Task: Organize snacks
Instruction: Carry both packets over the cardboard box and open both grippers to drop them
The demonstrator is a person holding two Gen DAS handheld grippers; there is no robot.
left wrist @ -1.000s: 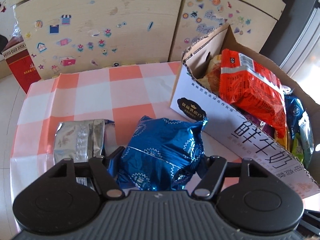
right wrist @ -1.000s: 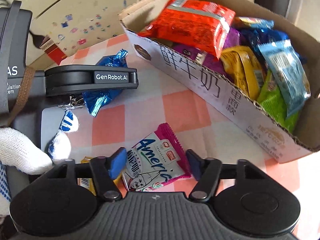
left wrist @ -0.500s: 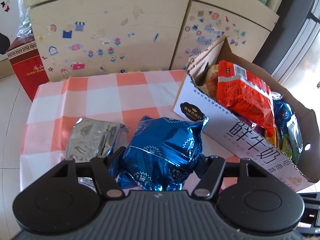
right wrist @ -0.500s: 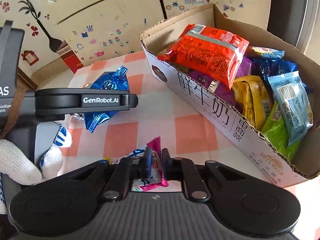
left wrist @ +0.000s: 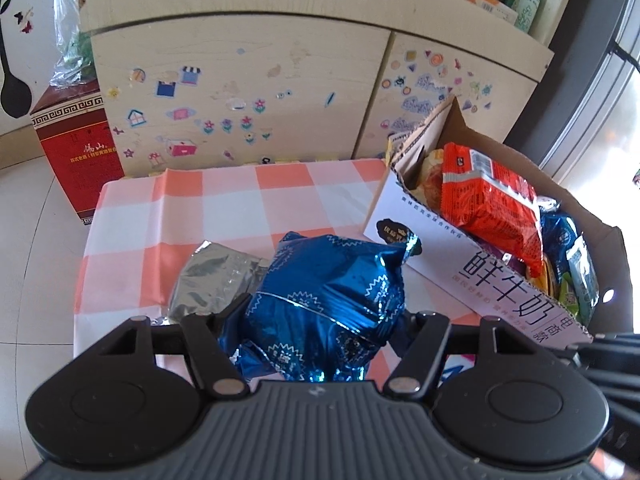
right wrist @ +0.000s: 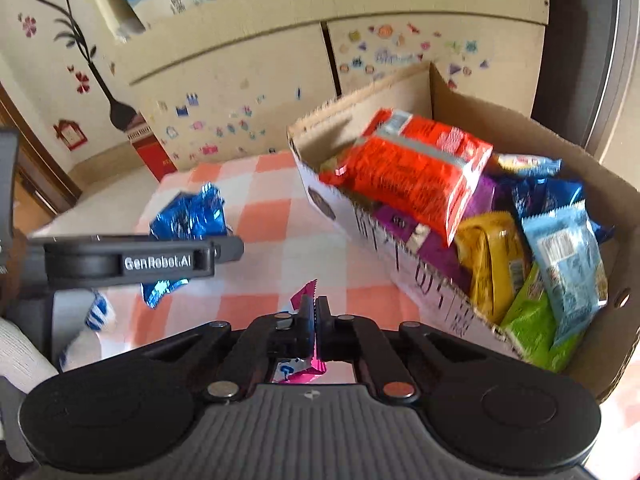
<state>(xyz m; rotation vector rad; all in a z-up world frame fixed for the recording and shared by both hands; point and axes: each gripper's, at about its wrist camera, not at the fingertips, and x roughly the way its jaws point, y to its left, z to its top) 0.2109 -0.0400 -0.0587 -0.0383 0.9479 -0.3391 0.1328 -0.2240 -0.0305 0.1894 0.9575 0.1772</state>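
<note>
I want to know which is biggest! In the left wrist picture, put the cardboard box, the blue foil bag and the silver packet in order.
1. cardboard box
2. blue foil bag, though it's nearest the camera
3. silver packet, partly hidden

The right gripper (right wrist: 315, 310) has closed on the pink packet (right wrist: 303, 295) and lifted it (blue bag (left wrist: 324, 312) raised too)

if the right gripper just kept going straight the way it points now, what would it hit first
Most likely the checked tablecloth just beyond the pink snack packet that the right gripper is shut on. The cardboard box sits off to the right of that line, though depth is hard to judge in this blurred fisheye view.
</note>
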